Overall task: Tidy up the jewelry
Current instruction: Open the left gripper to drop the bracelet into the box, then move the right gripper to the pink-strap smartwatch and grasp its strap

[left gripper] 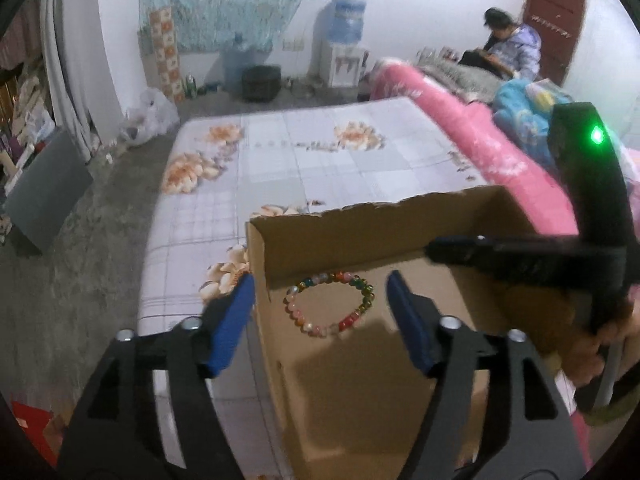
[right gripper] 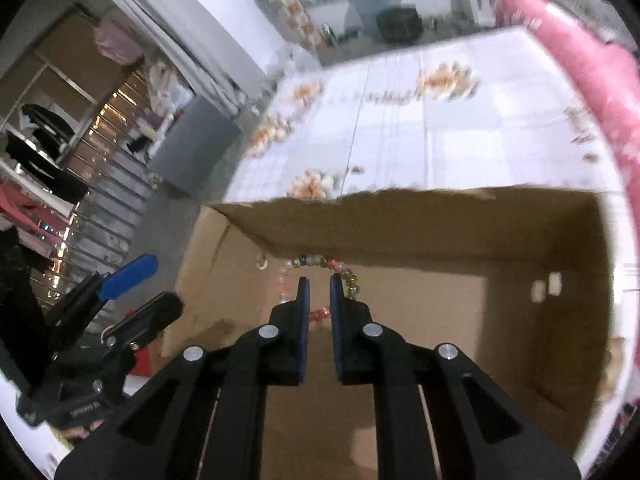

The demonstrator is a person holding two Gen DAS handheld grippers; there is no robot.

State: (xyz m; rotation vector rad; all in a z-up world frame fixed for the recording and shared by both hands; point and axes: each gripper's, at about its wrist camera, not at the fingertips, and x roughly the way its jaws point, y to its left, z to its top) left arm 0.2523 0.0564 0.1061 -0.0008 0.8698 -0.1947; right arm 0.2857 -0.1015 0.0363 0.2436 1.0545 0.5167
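A bracelet of many-coloured beads [left gripper: 330, 304] lies flat on the floor of an open cardboard box [left gripper: 372, 212], near its far left corner. My left gripper [left gripper: 320, 300] is open, straddling the box's left wall, one finger outside and one inside. My right gripper [right gripper: 319, 300] hovers inside the box [right gripper: 440, 216] just above the bracelet [right gripper: 316, 261], its blue pads a narrow gap apart with nothing between them. The right gripper also shows in the left wrist view [left gripper: 440, 250], reaching in from the right. The left gripper shows at the left of the right wrist view [right gripper: 138, 288].
The box stands on a bed with a flowered sheet [left gripper: 304, 160]. A rolled pink quilt [left gripper: 480, 140] lies along the bed's right side. A person [left gripper: 508, 48] sits at the far end. A grey cabinet [left gripper: 44, 188] stands on the concrete floor at left.
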